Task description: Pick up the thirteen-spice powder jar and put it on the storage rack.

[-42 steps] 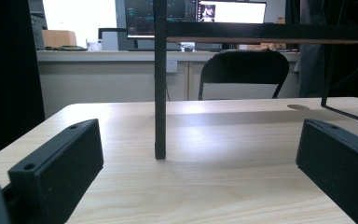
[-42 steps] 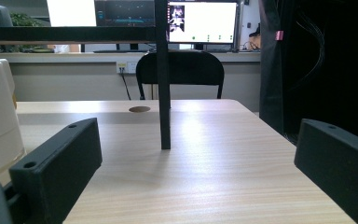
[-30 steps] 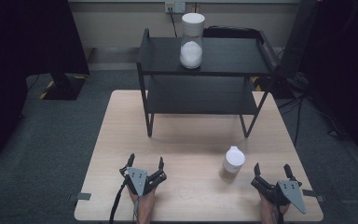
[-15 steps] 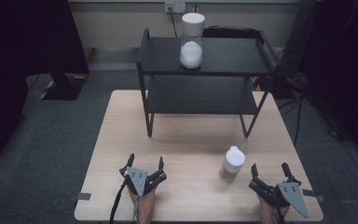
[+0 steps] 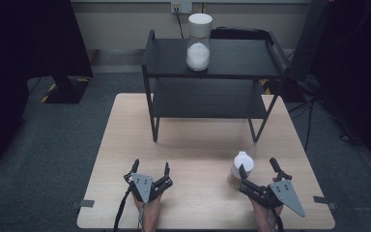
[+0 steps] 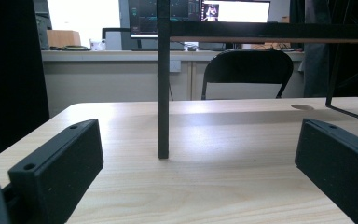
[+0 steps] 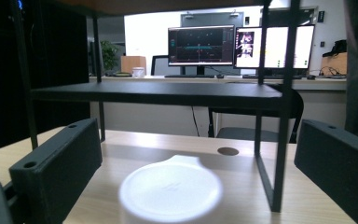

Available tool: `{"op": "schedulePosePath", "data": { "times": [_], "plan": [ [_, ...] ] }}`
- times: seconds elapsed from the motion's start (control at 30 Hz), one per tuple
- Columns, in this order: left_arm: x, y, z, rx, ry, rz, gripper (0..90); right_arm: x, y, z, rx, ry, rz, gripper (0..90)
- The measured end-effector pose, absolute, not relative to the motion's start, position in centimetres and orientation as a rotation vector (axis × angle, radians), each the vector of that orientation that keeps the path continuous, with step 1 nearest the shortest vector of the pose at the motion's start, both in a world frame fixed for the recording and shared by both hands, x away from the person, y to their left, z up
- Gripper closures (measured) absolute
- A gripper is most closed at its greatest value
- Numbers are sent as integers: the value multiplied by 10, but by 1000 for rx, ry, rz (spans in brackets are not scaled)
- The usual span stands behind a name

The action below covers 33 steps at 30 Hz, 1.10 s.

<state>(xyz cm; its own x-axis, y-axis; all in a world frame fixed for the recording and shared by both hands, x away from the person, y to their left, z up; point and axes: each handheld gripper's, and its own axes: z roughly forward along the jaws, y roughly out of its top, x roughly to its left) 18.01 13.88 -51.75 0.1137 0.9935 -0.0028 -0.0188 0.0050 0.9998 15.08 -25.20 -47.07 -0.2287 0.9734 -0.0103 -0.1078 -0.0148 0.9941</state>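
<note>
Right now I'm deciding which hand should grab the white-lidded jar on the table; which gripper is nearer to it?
Right. The right gripper sits open just behind the jar; the left gripper rests far to the jar's left.

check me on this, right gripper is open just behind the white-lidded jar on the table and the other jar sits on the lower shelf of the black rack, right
Not quite. The other jar stands on the top shelf of the black rack, not the lower one, as the high view shows. The rest holds: the right gripper is open just behind the white-lidded jar on the table.
</note>
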Motion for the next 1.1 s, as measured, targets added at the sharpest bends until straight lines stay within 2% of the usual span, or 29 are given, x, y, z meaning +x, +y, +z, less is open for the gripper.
{"op": "schedulePosePath", "data": {
  "times": [0.23,0.37,0.6,0.9,1.1],
  "plan": [
    [180,139,-517,1243,1114,1133,3,155,-231,-479,1040,1333,1375,39],
    [180,139,-518,1243,1114,1132,3,155,-221,-494,1073,1318,1333,104],
    [180,138,-517,1243,1115,1133,3,161,-220,-500,1137,1330,1334,164],
    [180,138,-517,1243,1115,1133,4,165,-222,-498,1172,1349,1346,291],
    [180,138,-517,1243,1115,1133,4,165,-219,-496,1176,1348,1324,295]
  ]
}}
